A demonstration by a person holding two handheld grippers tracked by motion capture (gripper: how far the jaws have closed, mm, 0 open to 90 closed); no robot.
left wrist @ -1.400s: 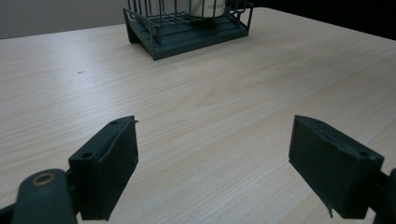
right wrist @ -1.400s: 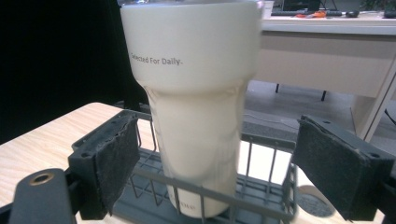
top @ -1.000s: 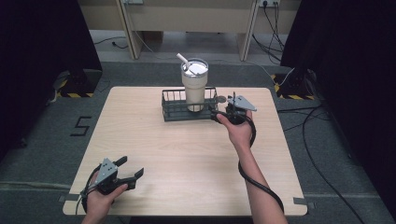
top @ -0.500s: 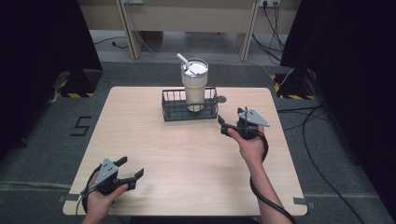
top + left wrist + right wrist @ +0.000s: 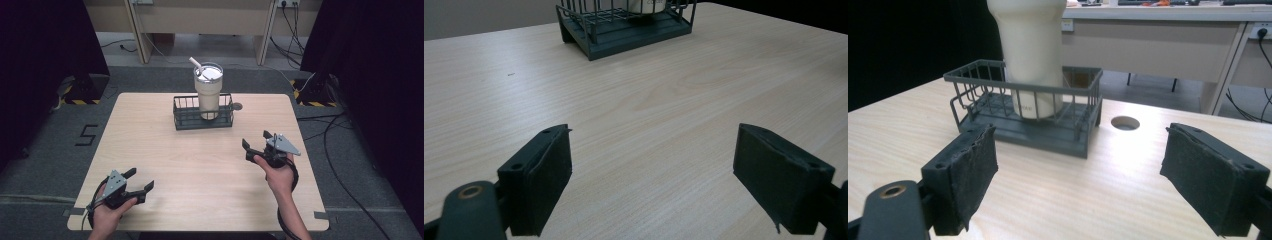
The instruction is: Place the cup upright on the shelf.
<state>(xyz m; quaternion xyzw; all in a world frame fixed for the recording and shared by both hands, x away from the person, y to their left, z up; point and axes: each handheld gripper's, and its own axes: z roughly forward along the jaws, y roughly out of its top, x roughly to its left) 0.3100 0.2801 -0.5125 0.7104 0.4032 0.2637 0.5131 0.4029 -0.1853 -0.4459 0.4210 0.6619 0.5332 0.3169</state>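
The tumbler [image 5: 1030, 55] is cut off above by the right gripper view's edge

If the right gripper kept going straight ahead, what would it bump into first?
Probably the dark grey wire basket holding the tall cream tumbler. The right gripper is open and points at the basket's near side over bare wooden table, though depth is hard to judge.

light: even, overhead | surroundings: dark | shadows: soft | glare: mild on table [image 5: 1128, 150] | near tool jaws: blurred
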